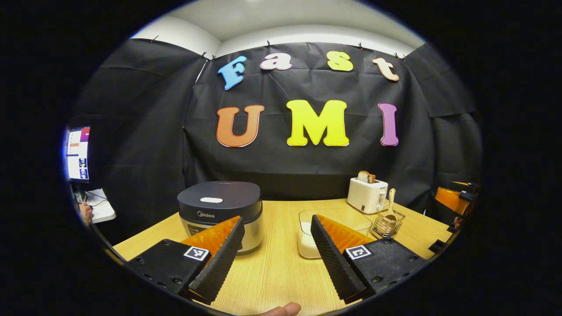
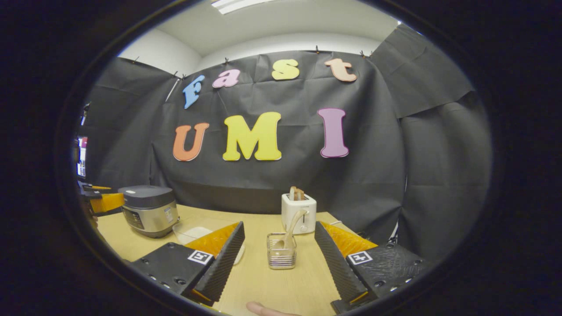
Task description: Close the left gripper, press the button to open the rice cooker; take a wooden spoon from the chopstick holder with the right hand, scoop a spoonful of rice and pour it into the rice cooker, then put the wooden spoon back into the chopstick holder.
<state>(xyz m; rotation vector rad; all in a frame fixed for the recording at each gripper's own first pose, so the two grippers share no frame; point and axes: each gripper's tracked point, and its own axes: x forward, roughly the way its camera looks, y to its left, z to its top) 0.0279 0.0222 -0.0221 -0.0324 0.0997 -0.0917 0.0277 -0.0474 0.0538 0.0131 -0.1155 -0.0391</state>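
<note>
Hovering wide open over the table (image 1: 281, 267), left gripper (image 1: 277, 243) faces the lid-down rice cooker (image 1: 220, 213) on the left, right gripper (image 2: 279, 252) faces the chopstick holder (image 2: 281, 256) holding the wooden spoon (image 2: 291, 228), rice container (image 1: 327, 230) between.

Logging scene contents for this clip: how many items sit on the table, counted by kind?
Rice cooker: 1
Clear rice container: 1
Toaster: 1
Chopstick holder: 1
Wooden spoon: 1
Total: 5
</note>
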